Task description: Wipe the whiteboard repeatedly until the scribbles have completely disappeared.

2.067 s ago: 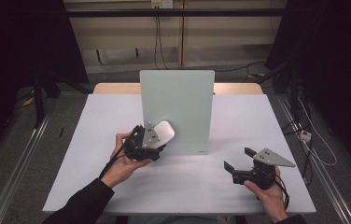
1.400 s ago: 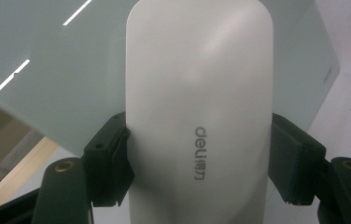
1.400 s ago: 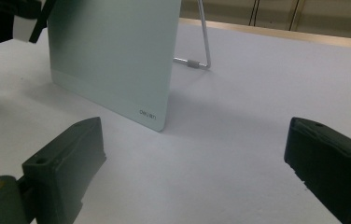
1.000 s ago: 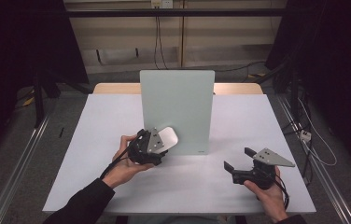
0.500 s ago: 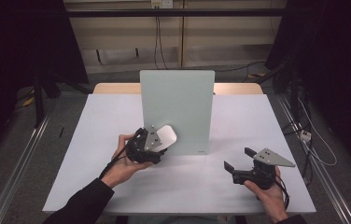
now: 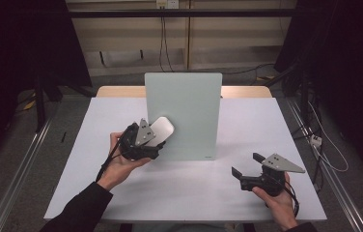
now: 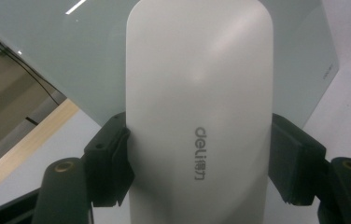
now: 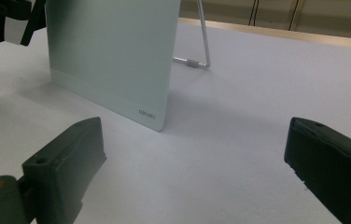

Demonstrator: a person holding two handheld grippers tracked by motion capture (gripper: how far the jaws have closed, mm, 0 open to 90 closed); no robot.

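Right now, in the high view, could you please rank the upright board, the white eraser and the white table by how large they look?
1. White table
2. Upright board
3. White eraser, clamped in the left gripper

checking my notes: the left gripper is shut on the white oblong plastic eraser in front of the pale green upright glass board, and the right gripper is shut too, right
Not quite. The right gripper is open: the right gripper view shows its black jaws standing wide apart with bare table between them. The rest holds: the left gripper is shut on the white oblong plastic eraser in front of the pale green upright glass board.
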